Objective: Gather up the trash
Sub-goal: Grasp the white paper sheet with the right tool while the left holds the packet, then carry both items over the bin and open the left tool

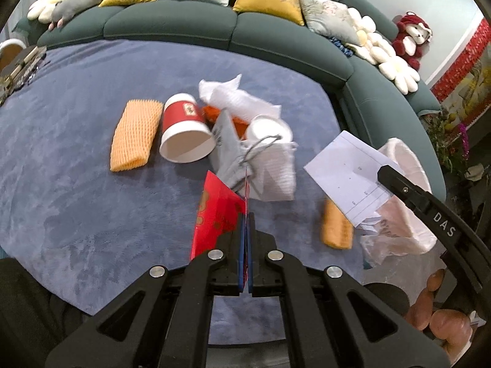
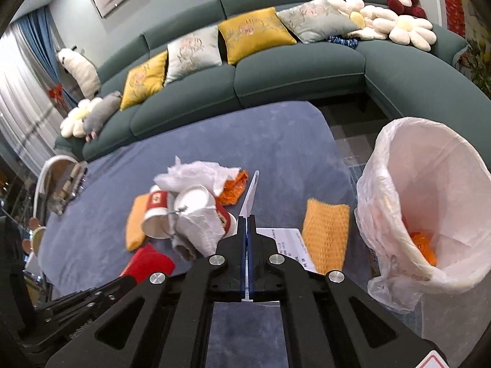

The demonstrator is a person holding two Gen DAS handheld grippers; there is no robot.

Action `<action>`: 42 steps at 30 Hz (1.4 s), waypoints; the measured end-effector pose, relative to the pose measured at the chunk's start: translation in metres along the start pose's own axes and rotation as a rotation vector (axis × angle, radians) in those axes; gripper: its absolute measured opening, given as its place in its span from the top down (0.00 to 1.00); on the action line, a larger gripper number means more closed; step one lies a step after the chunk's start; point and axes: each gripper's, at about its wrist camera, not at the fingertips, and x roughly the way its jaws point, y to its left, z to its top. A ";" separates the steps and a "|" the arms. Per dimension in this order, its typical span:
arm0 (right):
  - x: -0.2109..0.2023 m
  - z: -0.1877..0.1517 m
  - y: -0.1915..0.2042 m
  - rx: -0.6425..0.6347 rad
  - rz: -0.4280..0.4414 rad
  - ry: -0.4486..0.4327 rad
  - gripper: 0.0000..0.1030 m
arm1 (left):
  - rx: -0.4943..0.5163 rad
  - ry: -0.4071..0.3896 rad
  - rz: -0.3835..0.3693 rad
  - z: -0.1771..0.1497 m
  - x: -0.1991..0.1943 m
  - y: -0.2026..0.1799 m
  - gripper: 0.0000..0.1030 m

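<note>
Currently being tallied, largest item first.

Bin: white lined trash bin [image 2: 429, 202], standing off the right edge of the blue carpet [image 2: 245, 141]. It is already holding at least one orange wrapper [image 2: 425, 247] at the bottom; otherwise it is looking mostly unfilled, so the collecting appears to be at an early stage.

Pile still lying on the carpet, well apart from the bin:
- crumpled white tissue or plastic sheet [image 1: 236, 95], sitting on top of the heap;
- small white paper bag with cord handles [image 1: 273, 165], leaning against the cups;
- red paper cup [image 1: 184, 128], lying on its side with its mouth toward the camera;
- second paper cup [image 1: 268, 128], partly hidden behind the bag;
- orange foam net sleeve [image 1: 135, 135], lying just beside the red cup;
- second orange foam net sleeve [image 2: 326, 236], lying near the bin;
- orange wrappers [image 2: 234, 190], peeking from under the tissue.

Items in hand:
- left gripper [image 1: 246, 214], clenched on a red envelope [image 1: 214, 214], carrying it above the carpet;
- right gripper [image 2: 247, 217], pinched on a white printed paper sheet [image 1: 349, 171], holding it near the bin.

Judgement: two pieces are going binward; roughly seven are remaining.
</note>
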 end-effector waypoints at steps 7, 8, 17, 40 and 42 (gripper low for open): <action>-0.043 0.008 -0.008 0.001 0.018 -0.087 0.99 | 0.044 -0.033 -0.026 -0.001 -0.019 -0.030 1.00; -0.048 0.009 -0.012 0.003 0.017 -0.097 0.99 | 0.054 -0.038 -0.030 -0.001 -0.021 -0.036 1.00; -0.093 0.017 -0.051 0.051 -0.014 -0.184 0.99 | 0.154 -0.064 -0.086 -0.002 -0.033 -0.097 1.00; -0.136 0.014 -0.189 0.233 -0.197 -0.249 0.99 | 0.415 -0.051 -0.206 0.010 0.006 -0.264 1.00; -0.134 0.014 -0.197 0.246 -0.205 -0.244 0.99 | 0.418 -0.036 -0.216 0.012 0.014 -0.273 1.00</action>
